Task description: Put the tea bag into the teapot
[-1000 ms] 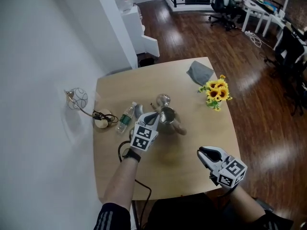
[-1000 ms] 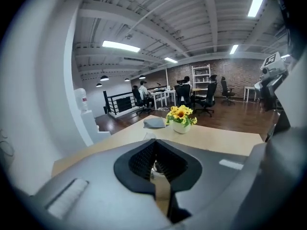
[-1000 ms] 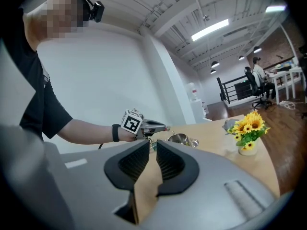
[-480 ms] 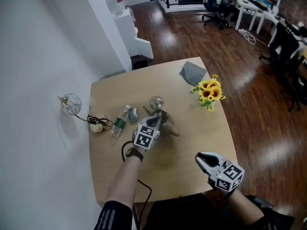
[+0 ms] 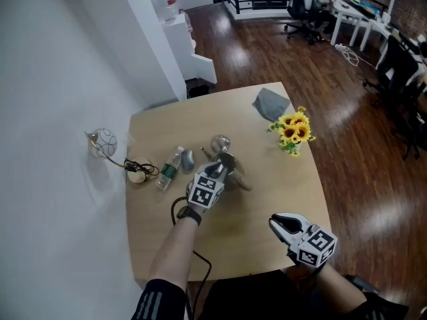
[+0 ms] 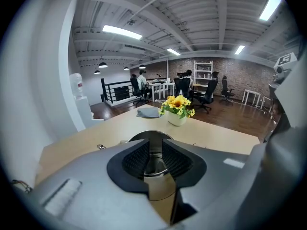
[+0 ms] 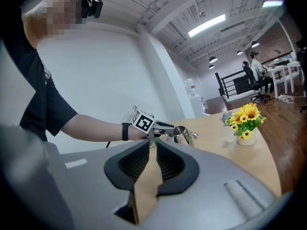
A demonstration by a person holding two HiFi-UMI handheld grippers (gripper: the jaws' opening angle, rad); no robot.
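- Left gripper [image 5: 223, 169] first: its jaws stood a little apart and had just been opening, with nothing pinched between the pads.
- Straight through that gap sat the open mouth of the teapot [image 6: 149, 136], right under the jaw tips, steel rim showing on both sides.
- The tea bag? It could not be made out in any view, neither between the jaws nor on the desk [image 5: 267, 199].
- Just beyond the left jaws lay the teapot's round lid [image 5: 220, 143]; out to their left were a grey mouse-like thing [image 5: 187, 159] and a water bottle [image 5: 168, 169] on its side.
- Further ahead of those jaws stood the sunflowers [image 6: 177, 104], and past them a grey cloth [image 6: 147, 112].
- Right gripper [image 5: 283, 224]: jaws parted by a narrow slit, empty, only bare desk seen through them.
- It hung near the desk's front edge, well apart from the teapot, which showed ahead of its jaws with the left gripper over it.
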